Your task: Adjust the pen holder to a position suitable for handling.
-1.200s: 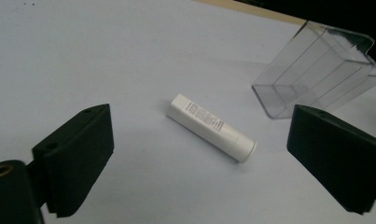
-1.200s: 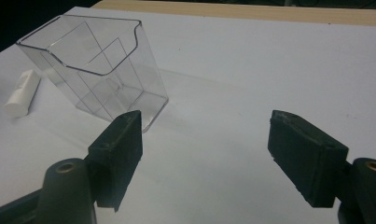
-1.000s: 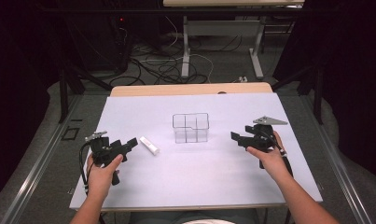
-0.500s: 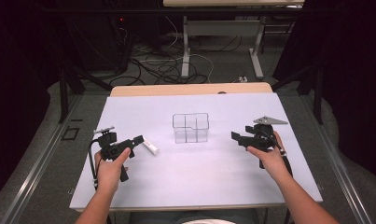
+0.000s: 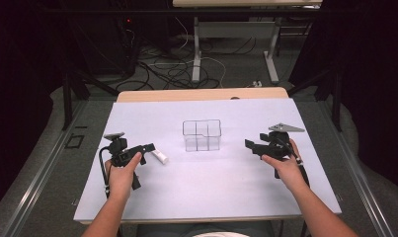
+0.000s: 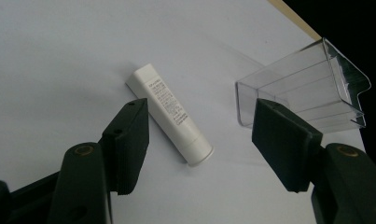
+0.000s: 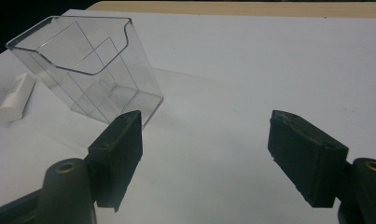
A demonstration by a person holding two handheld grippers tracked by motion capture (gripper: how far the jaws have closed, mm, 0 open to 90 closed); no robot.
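Overhead, the left gripper (image 5: 148, 148) hovers spread beside a white lip-balm tube (image 5: 159, 156) lying near the table's (image 5: 236, 197) left edge, well short of the clear compartment organizer (image 5: 202, 135) at centre. Through the left gripper view, the jaws straddle the tube ungripped. Meanwhile, the right gripper (image 7: 204, 154) gapes empty nearby; seemingly, no pickup has begun.

Tube (image 6: 169, 113) label print too small to read.
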